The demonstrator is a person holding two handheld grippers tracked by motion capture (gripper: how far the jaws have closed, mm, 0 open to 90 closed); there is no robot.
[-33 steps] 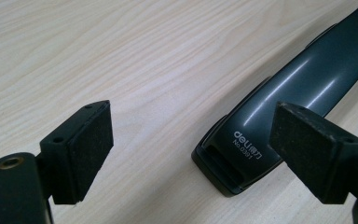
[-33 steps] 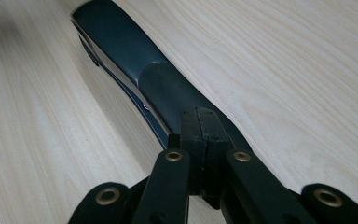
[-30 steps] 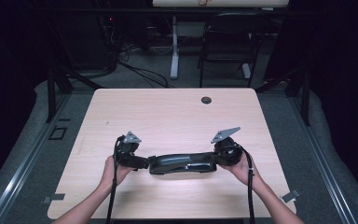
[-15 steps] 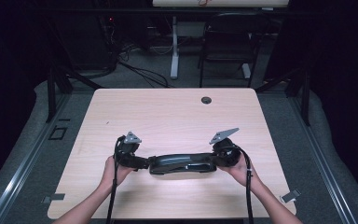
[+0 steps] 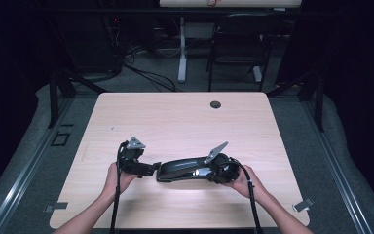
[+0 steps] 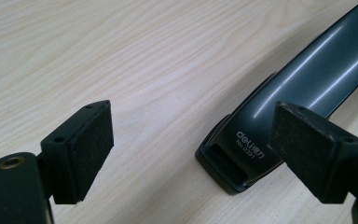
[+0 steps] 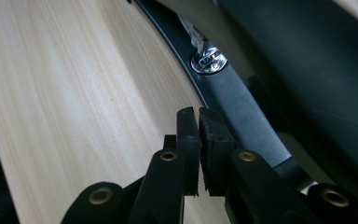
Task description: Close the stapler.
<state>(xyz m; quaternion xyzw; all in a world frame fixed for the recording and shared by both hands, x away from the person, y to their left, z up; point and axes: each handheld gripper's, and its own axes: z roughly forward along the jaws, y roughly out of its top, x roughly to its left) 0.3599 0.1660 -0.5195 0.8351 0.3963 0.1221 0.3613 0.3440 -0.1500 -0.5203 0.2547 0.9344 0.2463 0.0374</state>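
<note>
A long black stapler [image 5: 182, 169] lies on the wooden table [image 5: 175, 117] near its front edge. My left gripper [image 5: 151, 169] is at the stapler's left end and stands open. In the left gripper view the stapler's end [image 6: 298, 79], marked deli, lies between the spread pads [image 6: 88, 140] and nearer the right one, and neither pad presses on it. My right gripper [image 5: 210, 171] is at the stapler's right end. Its pads [image 7: 186, 126] are shut together on nothing, beside the stapler's base [image 7: 233, 107] and under its arm.
A round cable hole [image 5: 215, 104] sits at the table's far edge. Beyond the table stand a dark chair [image 5: 236, 44], a white desk leg [image 5: 181, 48] and cables on the floor. Bare tabletop stretches behind the stapler.
The right gripper has moved left and down, in over the stapler's right end, and its grey plate now tilts. The left gripper and hand have stayed put.
</note>
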